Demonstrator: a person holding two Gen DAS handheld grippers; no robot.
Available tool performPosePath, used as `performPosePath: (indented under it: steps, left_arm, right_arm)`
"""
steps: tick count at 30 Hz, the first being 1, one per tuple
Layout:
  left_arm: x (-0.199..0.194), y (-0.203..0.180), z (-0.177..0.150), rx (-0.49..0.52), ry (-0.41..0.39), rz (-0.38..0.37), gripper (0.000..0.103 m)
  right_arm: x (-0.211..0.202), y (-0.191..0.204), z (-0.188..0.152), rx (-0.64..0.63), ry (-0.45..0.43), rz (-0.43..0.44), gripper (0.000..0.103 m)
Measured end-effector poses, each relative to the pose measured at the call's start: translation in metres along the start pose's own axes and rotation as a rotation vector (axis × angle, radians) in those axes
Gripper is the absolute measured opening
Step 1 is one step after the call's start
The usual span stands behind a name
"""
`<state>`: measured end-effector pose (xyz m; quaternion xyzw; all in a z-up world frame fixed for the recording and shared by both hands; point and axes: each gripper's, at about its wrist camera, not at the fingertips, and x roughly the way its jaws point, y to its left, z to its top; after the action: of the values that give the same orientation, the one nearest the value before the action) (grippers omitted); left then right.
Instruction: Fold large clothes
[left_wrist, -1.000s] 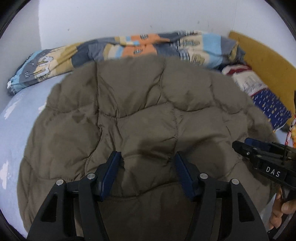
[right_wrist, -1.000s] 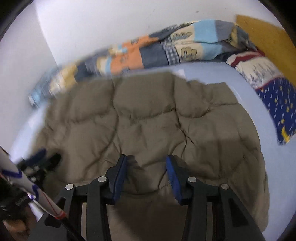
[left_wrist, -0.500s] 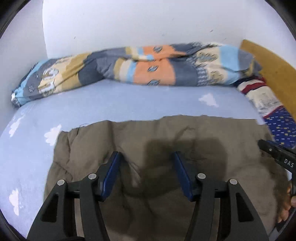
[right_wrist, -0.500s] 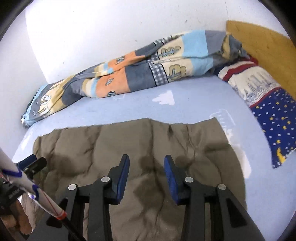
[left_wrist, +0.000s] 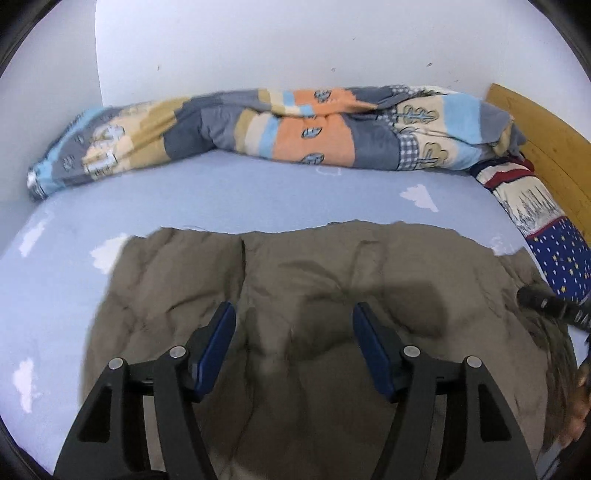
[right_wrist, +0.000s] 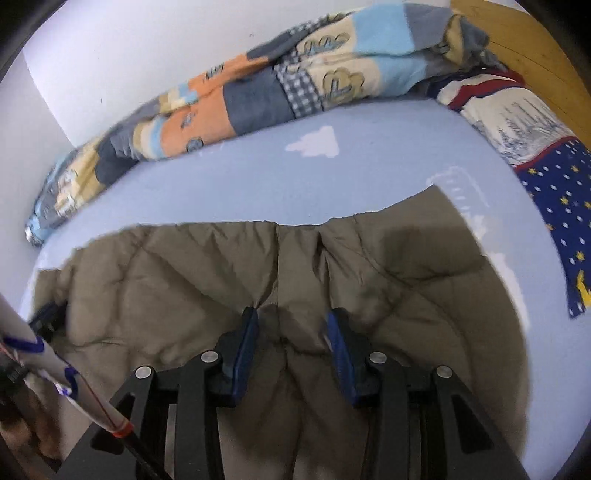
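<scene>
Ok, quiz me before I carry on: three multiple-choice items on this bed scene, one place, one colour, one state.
1. Where does the patchwork quilt lie?
A. bunched along the wall
B. on the jacket
C. on the floor

2. What colour is the quilted jacket?
A. red
B. olive-brown
C. white

3. How does the jacket lie?
A. hanging up
B. rolled into a ball
C. spread on the blue sheet

A: the quilt runs along the wall, beyond the jacket.
B: the fabric is dull olive-brown in both views.
C: it lies spread on the sheet.
</scene>
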<state>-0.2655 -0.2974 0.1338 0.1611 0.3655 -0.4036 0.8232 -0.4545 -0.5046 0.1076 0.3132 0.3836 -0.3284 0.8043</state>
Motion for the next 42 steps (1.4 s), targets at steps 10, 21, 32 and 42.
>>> performPosePath:
  steps: [10, 21, 32, 42]
  left_arm:
    - [-0.083, 0.016, -0.061, 0.065, -0.029, 0.056, 0.066]
    - [-0.057, 0.039, -0.087, -0.005, 0.082, 0.083, 0.066]
    - [-0.038, 0.029, -0.091, 0.002, 0.107, 0.127, 0.067]
    - [-0.085, 0.017, -0.119, 0.0, 0.025, 0.152, 0.067]
  right_arm:
    - [-0.08, 0.028, -0.068, -0.093, -0.032, 0.033, 0.056]
    - [-0.071, 0.037, -0.11, -0.11, 0.027, 0.013, 0.056]
    - [-0.035, 0.037, -0.113, -0.151, 0.102, -0.033, 0.063]
    - [-0.074, 0.03, -0.129, -0.102, 0.029, -0.001, 0.065]
